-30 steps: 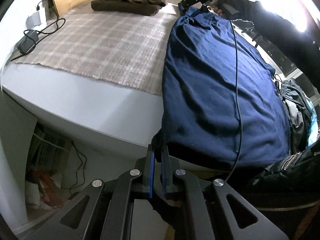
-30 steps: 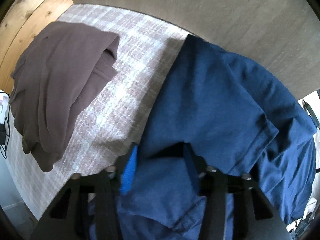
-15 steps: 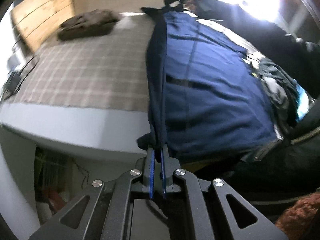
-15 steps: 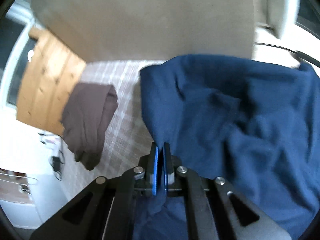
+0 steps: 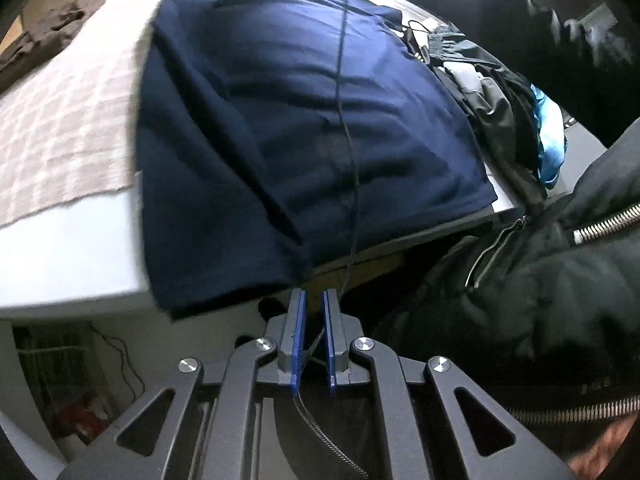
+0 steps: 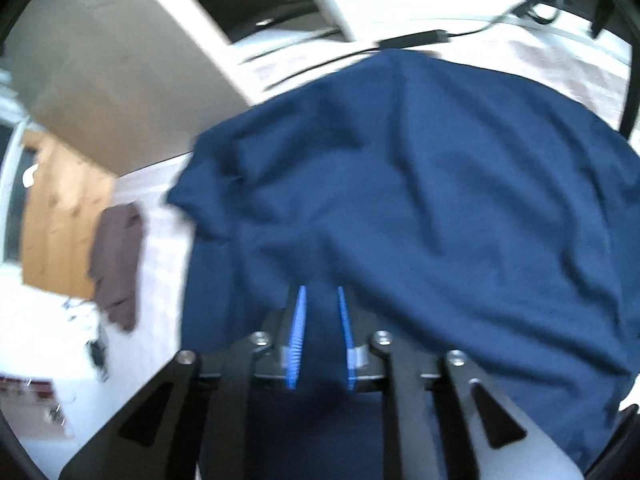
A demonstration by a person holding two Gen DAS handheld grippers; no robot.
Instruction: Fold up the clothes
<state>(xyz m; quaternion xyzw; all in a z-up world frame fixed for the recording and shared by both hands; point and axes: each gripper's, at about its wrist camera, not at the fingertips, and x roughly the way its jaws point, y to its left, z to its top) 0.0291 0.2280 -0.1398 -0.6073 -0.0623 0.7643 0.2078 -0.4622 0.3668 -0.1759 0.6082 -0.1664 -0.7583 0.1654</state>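
White tabletop (image 5: 60,256) carries my navy shirt (image 5: 304,128), hem draped over its near edge; left gripper (image 5: 314,300) and right gripper (image 6: 322,308) are both opening, cloth released to settle the fold.

Window glare, motion blur, fisheye warping

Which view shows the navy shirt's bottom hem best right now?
The left wrist view: the navy shirt lies lengthwise there, its hem hanging over the table's near edge. The right wrist view shows only blurred, rumpled cloth, with no hem visible.
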